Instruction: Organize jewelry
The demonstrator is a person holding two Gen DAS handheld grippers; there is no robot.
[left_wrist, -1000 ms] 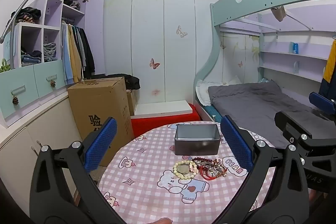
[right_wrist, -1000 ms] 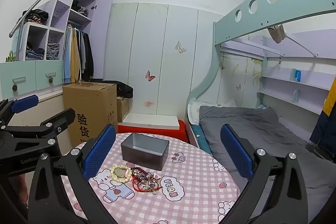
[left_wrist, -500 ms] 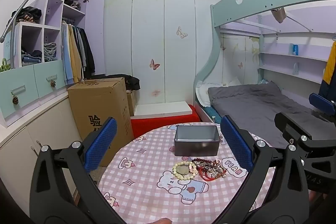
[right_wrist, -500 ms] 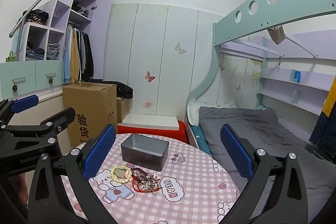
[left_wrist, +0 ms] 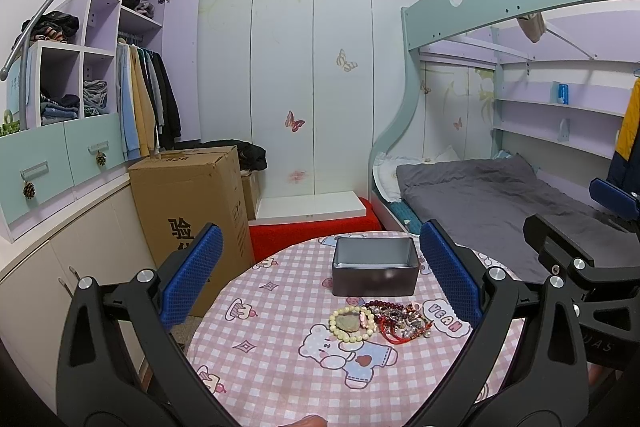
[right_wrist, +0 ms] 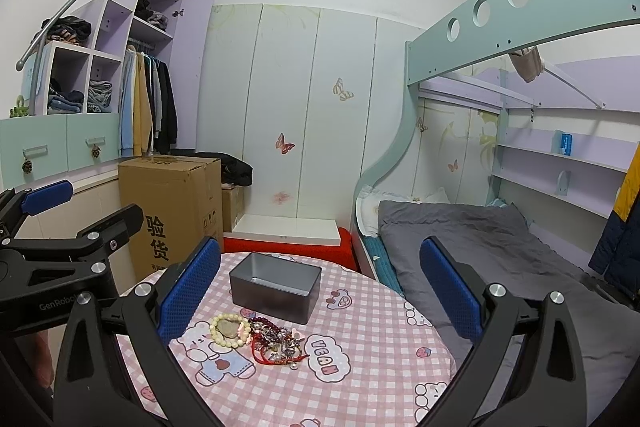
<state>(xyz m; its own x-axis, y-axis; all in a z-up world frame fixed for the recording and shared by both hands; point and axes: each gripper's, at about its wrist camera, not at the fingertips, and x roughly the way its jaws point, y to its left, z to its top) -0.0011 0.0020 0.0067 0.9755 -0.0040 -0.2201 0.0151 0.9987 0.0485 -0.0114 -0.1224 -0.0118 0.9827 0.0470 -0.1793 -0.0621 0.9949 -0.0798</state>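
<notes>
Since a second ago: pretty much nothing moved – the tin and the jewelry sit in the same spots, both tools hover the same way.
Left tool (left_wrist: 320,273): blue pads spread wide, nothing between them, held above the near side of the tabletop (left_wrist: 280,379).
Right tool (right_wrist: 320,277): same deal, fingers wide apart and empty, hanging over the tabletop's right half.
Grey tin (left_wrist: 375,266): open-topped rectangular box at the far side of the round tabletop, looks empty from what the right view shows of its inside.
Jewelry pile (left_wrist: 402,319): tangle of red cords, dark red beads and silvery bits lying just in front of the tin, not in it.
Cream bead bracelet (left_wrist: 352,323): lies flat touching the pile's left edge, with a grey-green stone (left_wrist: 349,323) inside its ring.
Left view only: the right tool's black frame poking in at the right edge, plus a fingertip at the bottom edge.
Right view only: the left tool's frame with a "GenRobo…" mark at the left edge – and more of the grey bed (right_wrist: 500,259).
Background: cardboard box (left_wrist: 192,203) beside the tabletop, hanging clothes behind it.
</notes>
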